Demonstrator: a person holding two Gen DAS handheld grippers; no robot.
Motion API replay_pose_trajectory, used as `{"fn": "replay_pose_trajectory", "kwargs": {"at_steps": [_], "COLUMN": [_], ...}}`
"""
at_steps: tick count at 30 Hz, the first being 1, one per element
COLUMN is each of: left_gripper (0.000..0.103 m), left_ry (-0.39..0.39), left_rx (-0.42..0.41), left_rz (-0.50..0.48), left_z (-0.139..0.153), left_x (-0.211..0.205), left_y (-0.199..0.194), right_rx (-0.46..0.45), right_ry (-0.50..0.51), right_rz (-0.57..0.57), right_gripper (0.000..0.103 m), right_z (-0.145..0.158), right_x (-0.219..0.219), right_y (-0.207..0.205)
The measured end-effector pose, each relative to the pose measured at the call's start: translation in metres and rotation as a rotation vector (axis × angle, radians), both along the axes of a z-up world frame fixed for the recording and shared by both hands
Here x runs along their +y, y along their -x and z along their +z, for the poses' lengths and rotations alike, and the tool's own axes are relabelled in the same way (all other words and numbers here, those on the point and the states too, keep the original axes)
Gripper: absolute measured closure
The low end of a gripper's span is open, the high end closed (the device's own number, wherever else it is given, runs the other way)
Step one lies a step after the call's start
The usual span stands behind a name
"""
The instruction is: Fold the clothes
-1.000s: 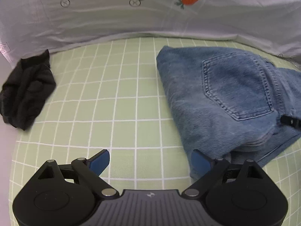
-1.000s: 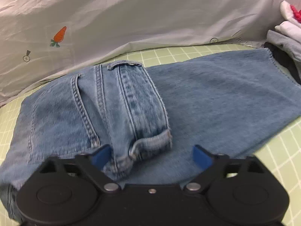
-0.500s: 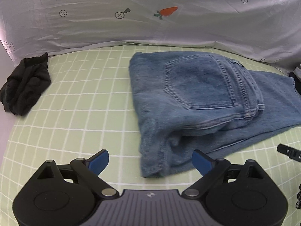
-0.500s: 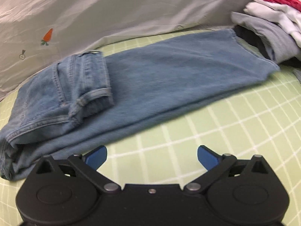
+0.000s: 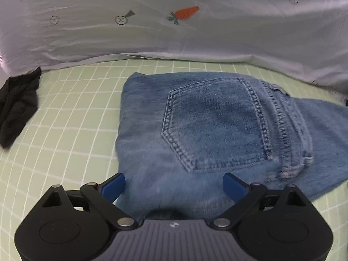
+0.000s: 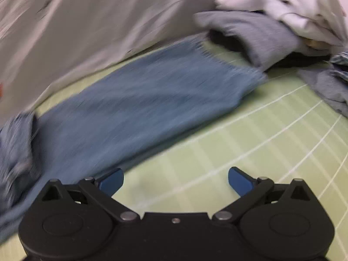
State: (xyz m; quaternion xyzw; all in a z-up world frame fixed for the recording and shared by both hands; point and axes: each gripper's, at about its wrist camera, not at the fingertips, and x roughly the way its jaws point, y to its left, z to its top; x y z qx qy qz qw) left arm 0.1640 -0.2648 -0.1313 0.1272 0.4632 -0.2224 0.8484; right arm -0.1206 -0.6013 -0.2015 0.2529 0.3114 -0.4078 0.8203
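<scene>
A pair of blue jeans [image 5: 213, 126] lies on the green checked sheet, folded lengthwise with a back pocket facing up. My left gripper [image 5: 174, 188] is open and hovers low over the waist end, denim showing between its blue fingertips, which hold nothing. In the blurred right wrist view the legs of the jeans [image 6: 139, 100] stretch away towards the upper right. My right gripper [image 6: 176, 180] is open over bare sheet just in front of the legs, its left fingertip [image 6: 112, 181] at the denim's near edge.
A crumpled black garment [image 5: 17, 106] lies at the left edge of the sheet. A pile of white, grey and red clothes [image 6: 276, 19] sits beyond the leg ends. A pale cloth with carrot prints [image 5: 174, 21] rises behind.
My left gripper has moved in closer over the waist of the jeans. My right gripper has swung right along the legs towards the clothes pile. Both stayed open.
</scene>
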Motion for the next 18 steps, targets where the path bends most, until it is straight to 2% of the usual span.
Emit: {"fn": "replay_pose_trajectory", "kwargs": {"at_steps": [5,12,15,18], "left_gripper": [0.001,0.0,0.0,0.0], "left_ry": [-0.084,-0.097,-0.082,-0.062], "left_rx": [0.017,0.085,0.117,0.143], "left_rz": [-0.019,-0.036,-0.023,-0.008], "left_z": [-0.017,-0.029,-0.032,-0.034], "left_x": [-0.021,-0.035,-0.035,-0.032], "left_y": [-0.019,-0.033,-0.036,-0.037], "right_rx": [-0.006,0.018,0.014,0.028], "right_ry": [0.077,0.127,0.129,0.122], "right_rz": [-0.079,-0.159,-0.143,-0.077], "right_gripper": [0.0,0.0,0.0,0.0], "right_z": [-0.005,-0.01,-0.01,-0.008], "right_x": [-0.051,-0.117,-0.131,-0.137], "right_y": [-0.011,-0.035,-0.042,-0.049]}}
